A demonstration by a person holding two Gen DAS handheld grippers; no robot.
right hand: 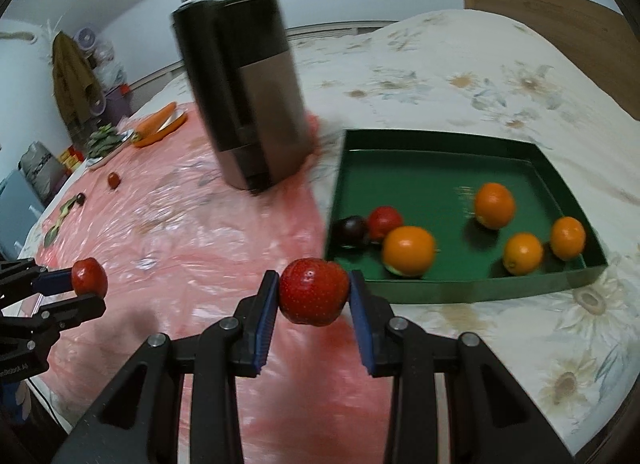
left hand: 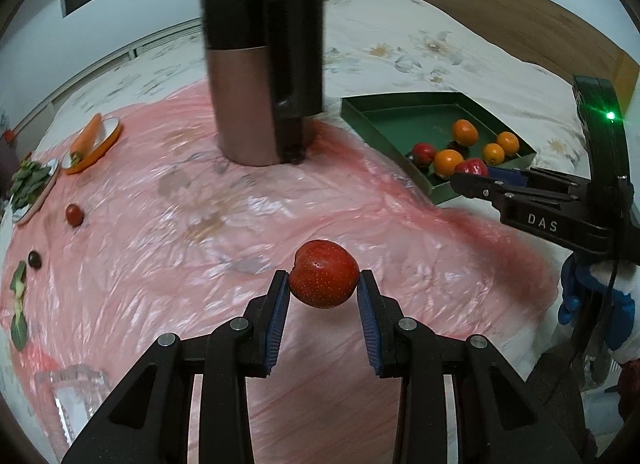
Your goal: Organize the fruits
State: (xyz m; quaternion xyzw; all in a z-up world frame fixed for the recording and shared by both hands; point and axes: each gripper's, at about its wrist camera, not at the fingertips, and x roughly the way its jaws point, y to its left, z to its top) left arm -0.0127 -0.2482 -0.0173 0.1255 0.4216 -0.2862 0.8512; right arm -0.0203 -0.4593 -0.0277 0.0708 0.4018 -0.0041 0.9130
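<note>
My left gripper (left hand: pixel 323 284) is shut on a red speckled fruit (left hand: pixel 323 274) and holds it above the pink plastic sheet (left hand: pixel 180 224). My right gripper (right hand: pixel 314 292) is shut on a second red speckled fruit (right hand: pixel 313 290) just left of the green tray's near corner. The green tray (right hand: pixel 400 168) holds several oranges (right hand: pixel 408 250), a red fruit (right hand: pixel 385 221) and a dark plum (right hand: pixel 351 230). In the left wrist view the right gripper (left hand: pixel 472 176) with its fruit (left hand: pixel 472 167) is at the tray's (left hand: pixel 400 104) near edge. The left gripper (right hand: pixel 86 284) shows at the left of the right wrist view.
A tall black and copper appliance (left hand: pixel 264 76) stands on the sheet behind, left of the tray. Plates with a carrot (left hand: pixel 86 136) and greens (left hand: pixel 30 180) sit far left. Two small dark fruits (left hand: pixel 74 214) and leaf pieces (left hand: pixel 18 284) lie near the left edge. A clear glass object (left hand: pixel 76 388) is at lower left.
</note>
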